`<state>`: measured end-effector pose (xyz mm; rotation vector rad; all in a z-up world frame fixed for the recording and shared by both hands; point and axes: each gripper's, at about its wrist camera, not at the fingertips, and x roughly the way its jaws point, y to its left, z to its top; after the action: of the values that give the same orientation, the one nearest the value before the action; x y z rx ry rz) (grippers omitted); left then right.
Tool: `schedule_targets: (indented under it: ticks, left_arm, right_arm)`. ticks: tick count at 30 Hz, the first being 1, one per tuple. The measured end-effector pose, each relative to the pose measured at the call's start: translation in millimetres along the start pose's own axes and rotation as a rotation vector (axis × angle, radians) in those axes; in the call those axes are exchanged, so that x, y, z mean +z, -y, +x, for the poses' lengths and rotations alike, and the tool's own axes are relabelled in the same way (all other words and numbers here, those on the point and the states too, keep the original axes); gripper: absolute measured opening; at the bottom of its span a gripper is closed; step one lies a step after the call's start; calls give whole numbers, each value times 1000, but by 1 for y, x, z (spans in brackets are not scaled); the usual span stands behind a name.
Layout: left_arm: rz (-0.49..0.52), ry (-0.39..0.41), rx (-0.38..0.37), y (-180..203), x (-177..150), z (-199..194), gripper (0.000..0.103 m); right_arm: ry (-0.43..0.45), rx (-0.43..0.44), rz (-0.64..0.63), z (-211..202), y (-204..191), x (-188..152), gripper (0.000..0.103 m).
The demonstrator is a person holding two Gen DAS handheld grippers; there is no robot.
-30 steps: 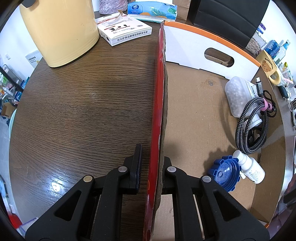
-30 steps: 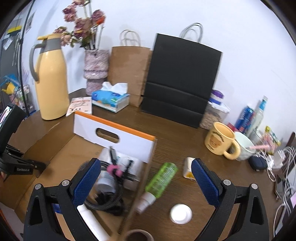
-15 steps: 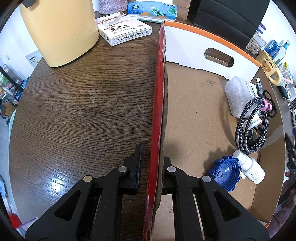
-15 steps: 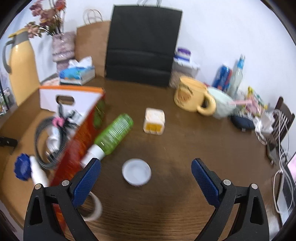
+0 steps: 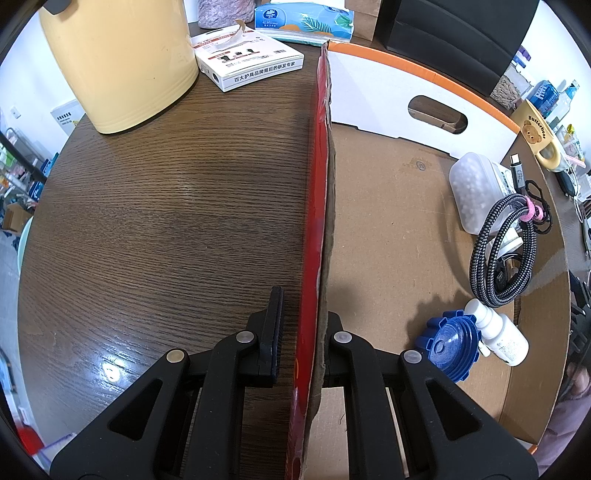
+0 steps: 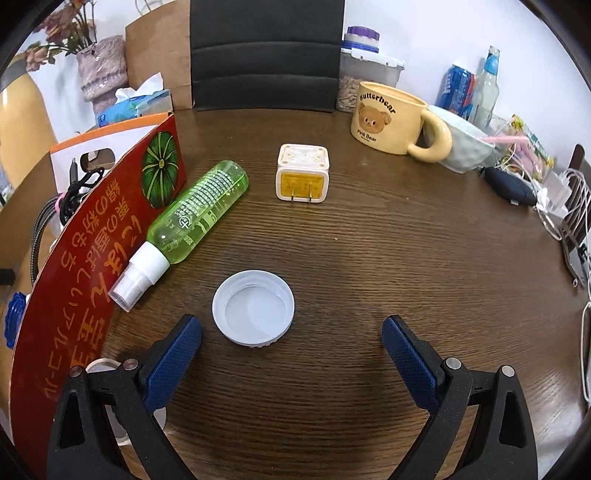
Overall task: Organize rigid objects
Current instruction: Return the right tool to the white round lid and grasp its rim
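Observation:
My left gripper (image 5: 301, 332) is shut on the red wall of the cardboard box (image 5: 317, 221), one finger on each side. Inside the box lie a blue cap (image 5: 448, 345), a small white bottle (image 5: 498, 338), a coiled braided cable (image 5: 502, 251) and a translucent container (image 5: 469, 192). My right gripper (image 6: 291, 354) stands open, low over the table. A white lid (image 6: 253, 307) lies open side up just ahead of it, nearer the left finger. A green spray bottle (image 6: 195, 214) lies against the red box wall (image 6: 92, 258). A yellow and white plug (image 6: 303, 172) stands further back.
A yellow thermos (image 5: 118, 62), a white packet (image 5: 251, 62) and a tissue pack (image 5: 303, 18) sit beyond the box. A bear mug (image 6: 391, 123), a pale bowl (image 6: 465, 147), a black bag (image 6: 264, 55) and cables (image 6: 565, 206) line the back and right.
My right gripper has swung right and come down towards the table, so the white lid now lies close ahead of its fingers. The left gripper holds still on the box wall.

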<state>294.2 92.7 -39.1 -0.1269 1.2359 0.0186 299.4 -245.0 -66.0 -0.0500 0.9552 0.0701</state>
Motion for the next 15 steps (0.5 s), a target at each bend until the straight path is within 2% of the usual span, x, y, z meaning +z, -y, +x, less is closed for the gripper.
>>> schedule_targets:
  ticks: [15]
  left_arm:
    - [0, 0, 0, 0, 0, 0, 7]
  right_arm:
    - [-16, 7, 32, 5, 4, 6, 103]
